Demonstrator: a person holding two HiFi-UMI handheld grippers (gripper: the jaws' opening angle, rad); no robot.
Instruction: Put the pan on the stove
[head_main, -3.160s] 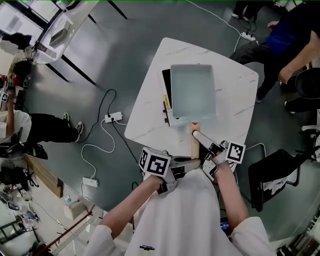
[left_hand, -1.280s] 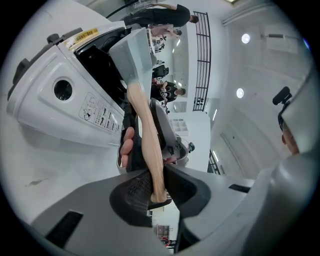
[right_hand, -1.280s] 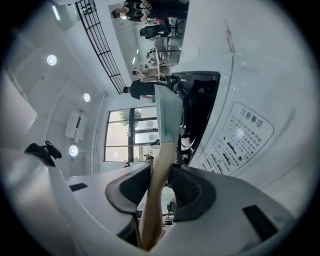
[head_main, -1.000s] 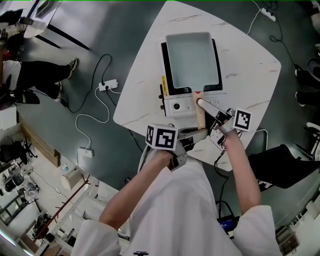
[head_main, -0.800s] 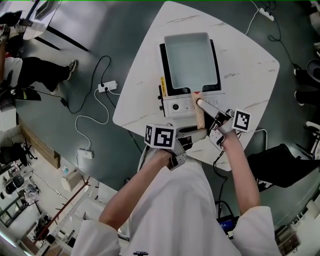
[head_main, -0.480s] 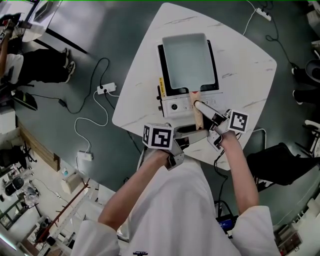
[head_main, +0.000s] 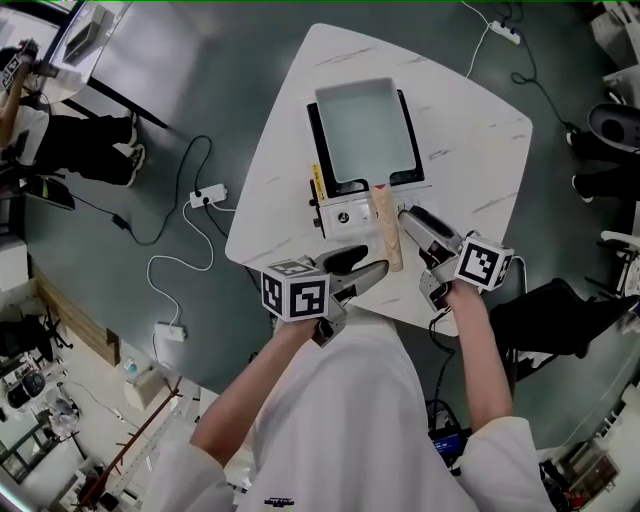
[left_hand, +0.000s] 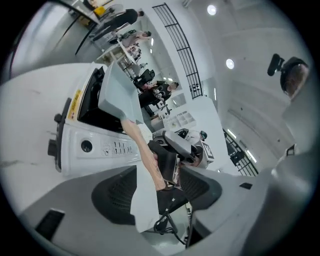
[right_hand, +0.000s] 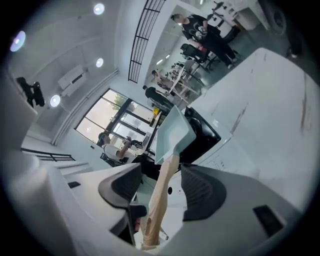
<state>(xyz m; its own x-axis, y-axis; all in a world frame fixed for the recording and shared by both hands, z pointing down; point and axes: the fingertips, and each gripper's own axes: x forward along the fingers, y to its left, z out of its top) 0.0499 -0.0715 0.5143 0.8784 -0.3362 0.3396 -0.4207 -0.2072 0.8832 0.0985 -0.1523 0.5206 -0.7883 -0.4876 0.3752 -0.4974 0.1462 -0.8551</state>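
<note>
Now the left gripper (head_main: 372, 263) and right gripper (head_main: 410, 220) jaws are opening, the handle (head_main: 384, 225) loose between them; the pan (head_main: 360, 135) sits on the stove (head_main: 340, 213).

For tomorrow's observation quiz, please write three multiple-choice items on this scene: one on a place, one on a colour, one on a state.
1. Where is the pan?
A. on the stove
B. on the floor
C. on a chair

2. What colour is the pan's handle?
A. green
B. light wood
C. black

3. The pan is:
A. full of water
B. lidded
C. empty

Key: 1 A, its base rests on the stove's black top. 2 B, the handle is pale tan in every view. 3 C, its bare bottom shows from above.
</note>
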